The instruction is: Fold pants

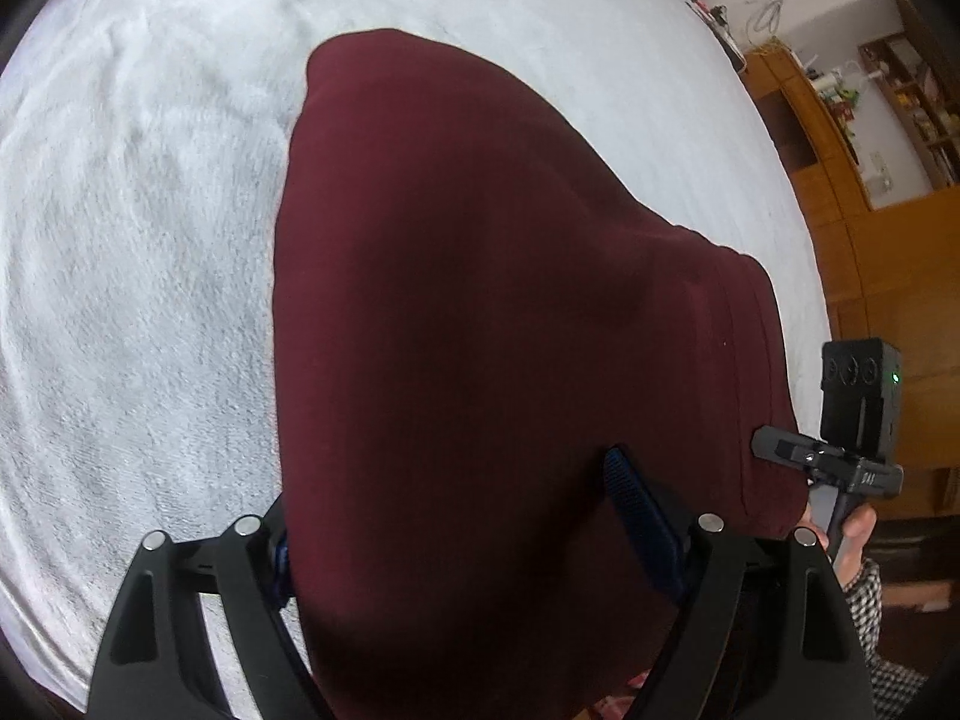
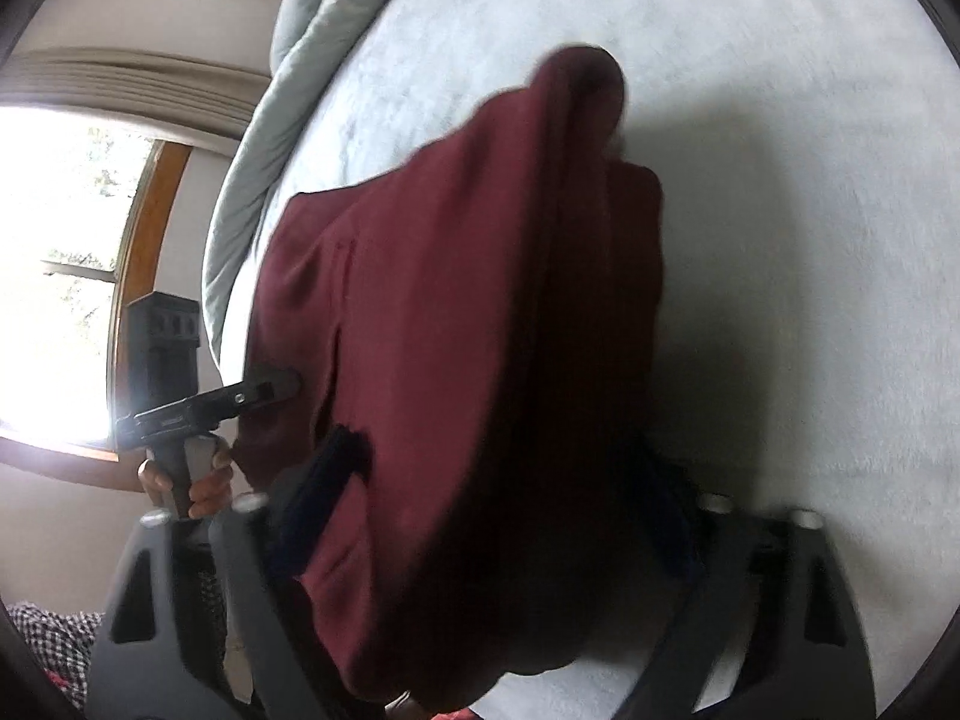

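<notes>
White fleecy bed cover carries soft, limp maroon knit pants; both tools, left and right, stand apart around near edge; grip waistband corners.

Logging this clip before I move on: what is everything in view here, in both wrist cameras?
pants: one, maroon, draped between both grippers over the bed
bed cover: one, white, fluffy, under the pants
duvet: one, pale grey-green, bunched at the bed's far edge
window: one, wooden frame, bright
cabinet with shelves: wooden, beside the bed
left gripper: black, jaws wide, cloth between them
right gripper: black, jaws wide, cloth between them
hands: two, on the grips, checked sleeve
</notes>
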